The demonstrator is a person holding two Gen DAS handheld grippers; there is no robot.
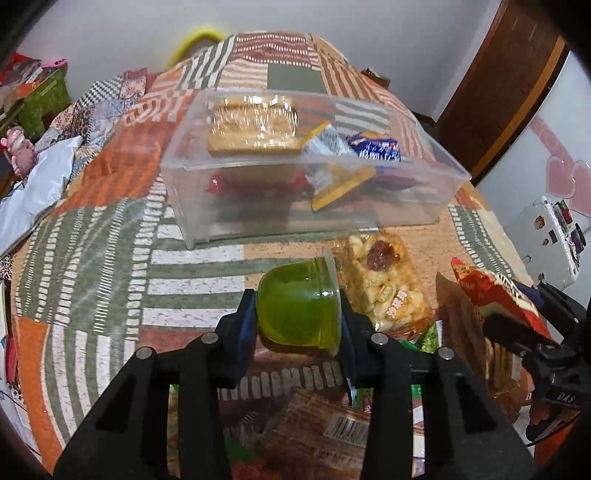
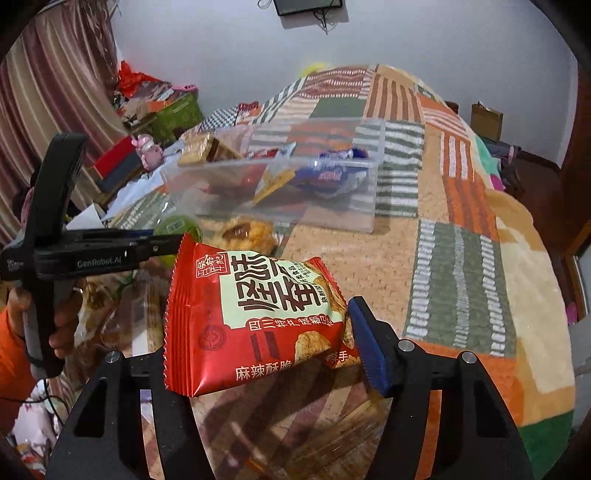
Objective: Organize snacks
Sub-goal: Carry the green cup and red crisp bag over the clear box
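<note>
Left tool (image 1: 299, 314) clamped on green jelly cup (image 1: 297, 306), right tool (image 2: 258, 332) pinching red snack packet (image 2: 255, 325), clear box (image 1: 306, 166) beyond

A patchwork blanket of orange, green and white striped squares (image 1: 92, 236) covers the bed. Behind it stands a plain pale grey wall (image 2: 424, 40), with a dark-framed screen (image 2: 308, 5) mounted high. Striped brown curtains (image 2: 48, 74) hang far left. A dark wooden door frame (image 1: 498, 85) rises on the right.
</note>
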